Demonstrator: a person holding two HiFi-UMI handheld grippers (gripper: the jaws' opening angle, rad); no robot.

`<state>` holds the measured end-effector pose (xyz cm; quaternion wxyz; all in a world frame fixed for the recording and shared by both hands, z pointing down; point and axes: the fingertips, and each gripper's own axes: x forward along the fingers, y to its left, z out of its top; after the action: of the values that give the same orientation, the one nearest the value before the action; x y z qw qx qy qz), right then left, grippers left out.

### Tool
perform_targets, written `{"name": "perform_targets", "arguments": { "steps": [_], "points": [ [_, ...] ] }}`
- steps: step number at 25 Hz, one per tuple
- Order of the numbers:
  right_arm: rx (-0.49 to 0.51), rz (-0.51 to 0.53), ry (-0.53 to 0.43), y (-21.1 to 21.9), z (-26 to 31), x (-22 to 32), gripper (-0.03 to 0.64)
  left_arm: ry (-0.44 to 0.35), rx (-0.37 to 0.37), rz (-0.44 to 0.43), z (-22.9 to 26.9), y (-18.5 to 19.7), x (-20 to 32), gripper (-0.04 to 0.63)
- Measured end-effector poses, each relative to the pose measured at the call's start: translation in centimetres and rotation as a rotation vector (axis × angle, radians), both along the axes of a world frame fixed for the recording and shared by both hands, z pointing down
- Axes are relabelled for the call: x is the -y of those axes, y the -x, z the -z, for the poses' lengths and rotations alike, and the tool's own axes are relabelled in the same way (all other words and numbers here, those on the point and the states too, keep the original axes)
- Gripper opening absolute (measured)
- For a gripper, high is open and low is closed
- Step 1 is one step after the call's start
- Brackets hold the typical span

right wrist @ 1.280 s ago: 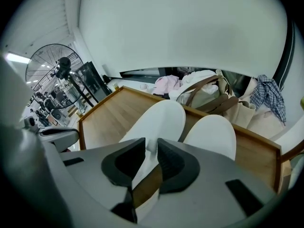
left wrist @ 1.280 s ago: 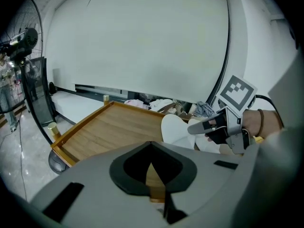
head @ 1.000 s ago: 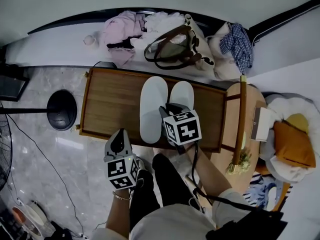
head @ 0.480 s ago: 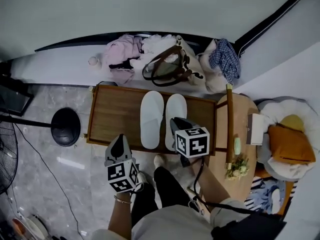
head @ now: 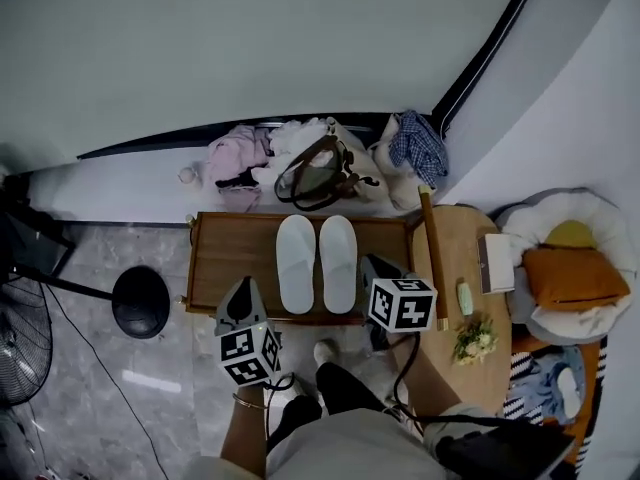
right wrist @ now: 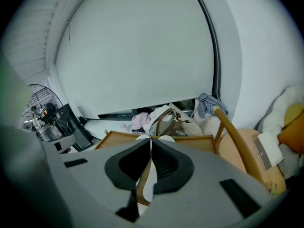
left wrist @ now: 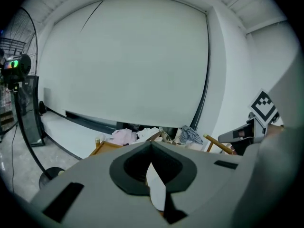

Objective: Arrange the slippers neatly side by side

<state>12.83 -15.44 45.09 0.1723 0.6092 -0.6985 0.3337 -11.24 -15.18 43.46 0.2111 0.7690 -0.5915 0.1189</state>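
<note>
Okay, two slippers total: the left white flat fabric slipper and the right white flat fabric slipper, both on the low brown wooden table (one table, nothing else on it). They lie just beside each other with long axes parallel, running from the person toward the wall, and their ends look level. Two hand-held grippers. The left hand-held gripper hangs at the table's near edge, off to the left of the left slipper and clear of it, jaws clenched together on nothing. The right hand-held gripper sits just to the right of the right slipper's near half, not touching it, its jaws closing down to meet with nothing between them. Both slippers lie forward of the grippers and between them. Each gripper is nearer its own-side slipper, and the right one is the closer of the two. Judging by the layout, the pair reads as arranged. Any tweak would be a sideways nudge from the right.
</note>
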Motion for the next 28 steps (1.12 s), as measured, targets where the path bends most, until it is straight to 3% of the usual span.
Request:
{"name": "perform_targets", "arguments": {
  "steps": [8,14,28],
  "points": [
    [-0.015,-0.104,-0.084,-3.0,3.8,-2.5,0.037,-0.085,0.008,-0.061,4.0,-1.4,0.5,0.009],
    [-0.001,-0.159,-0.142,-4.3,6.0,-3.3,0.035,-0.107,0.029,-0.109,5.8,-2.9,0.9,0.008],
    [-0.1,-0.137,-0.188,-3.6,7.5,-3.2,0.034,-0.11,0.032,-0.138,6.3,-3.5,0.8,0.008]
  ]
}}
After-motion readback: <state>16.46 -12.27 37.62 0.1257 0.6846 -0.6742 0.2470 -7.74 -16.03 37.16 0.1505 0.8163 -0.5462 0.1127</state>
